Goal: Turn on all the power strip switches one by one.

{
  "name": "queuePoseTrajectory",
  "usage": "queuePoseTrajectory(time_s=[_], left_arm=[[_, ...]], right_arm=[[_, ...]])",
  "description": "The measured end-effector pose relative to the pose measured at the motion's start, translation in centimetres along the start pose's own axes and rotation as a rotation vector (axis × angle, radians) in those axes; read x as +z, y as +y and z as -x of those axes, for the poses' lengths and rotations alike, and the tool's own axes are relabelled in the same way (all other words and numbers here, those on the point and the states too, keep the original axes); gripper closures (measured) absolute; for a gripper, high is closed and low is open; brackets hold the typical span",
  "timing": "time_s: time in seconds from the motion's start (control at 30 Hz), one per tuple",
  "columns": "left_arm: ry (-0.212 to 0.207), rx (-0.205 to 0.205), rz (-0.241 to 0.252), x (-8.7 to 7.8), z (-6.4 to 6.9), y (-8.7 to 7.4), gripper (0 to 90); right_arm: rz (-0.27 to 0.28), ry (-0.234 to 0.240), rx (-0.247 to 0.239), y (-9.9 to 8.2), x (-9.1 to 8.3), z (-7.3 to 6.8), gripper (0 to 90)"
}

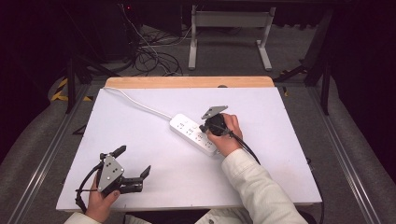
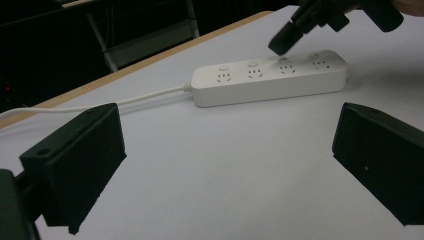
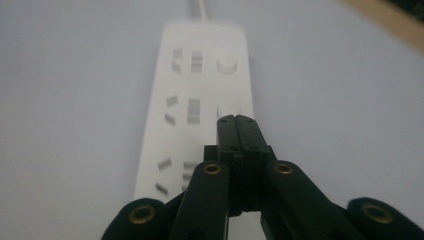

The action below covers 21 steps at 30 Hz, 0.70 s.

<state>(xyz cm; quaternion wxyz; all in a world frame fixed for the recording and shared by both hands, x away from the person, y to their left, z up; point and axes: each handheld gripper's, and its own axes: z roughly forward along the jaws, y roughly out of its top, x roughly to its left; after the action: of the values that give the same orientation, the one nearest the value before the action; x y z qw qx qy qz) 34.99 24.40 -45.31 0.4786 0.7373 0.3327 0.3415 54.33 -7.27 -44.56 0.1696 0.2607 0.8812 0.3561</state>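
While left tongs (image 1: 135, 173) gape empty, shut right tongs (image 3: 236, 120) meet power strip (image 3: 200, 100).

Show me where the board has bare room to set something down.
Bare: the wide stretch between the left hand-held gripper and the power strip, and the board's far right corner. Crowded: the strip, where the right hand-held gripper hovers.

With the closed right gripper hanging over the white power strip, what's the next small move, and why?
Probably a short press straight down. The right gripper has its jaws shut together, tips poised just above a round button on the white plastic power strip, which lies flat on the white table. Whether the tips already touch cannot be told. The left gripper rests open, well aside.
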Motion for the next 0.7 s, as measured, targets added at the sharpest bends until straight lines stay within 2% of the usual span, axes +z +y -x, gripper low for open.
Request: queuePoseTrajectory(time_s=[0.07,0.1,0.23,0.4,0.57,0.7], left_arm=[[-0.001,-0.005,-0.003,0.0,-0.1,0.0,0.9],[-0.001,-0.005,-0.003,0.0,-0.1,0.0,0.9],[-0.002,-0.006,-0.006,0.2,-0.1,-0.1,0.9],[0.002,-0.008,0.002,0.0,-0.2,-0.1,1.0],[0.001,-0.007,-0.002,0.0,-0.2,-0.1,0.9],[0.002,-0.007,0.001,0.0,-0.2,-0.1,1.0]], right_arm=[[0.126,0.017,0.04,0.8,-1.2,0.1,90.0],[0.143,0.021,0.036,1.3,-1.6,0.1,90.0],[0.142,0.015,0.009,2.1,-2.2,-0.1,90.0],[0.139,0.019,0.027,2.4,-2.1,0.2,90.0],[0.131,0.015,0.021,2.7,-1.9,0.2,90.0],[0.123,0.018,0.034,2.9,-1.2,0.3,90.0]])
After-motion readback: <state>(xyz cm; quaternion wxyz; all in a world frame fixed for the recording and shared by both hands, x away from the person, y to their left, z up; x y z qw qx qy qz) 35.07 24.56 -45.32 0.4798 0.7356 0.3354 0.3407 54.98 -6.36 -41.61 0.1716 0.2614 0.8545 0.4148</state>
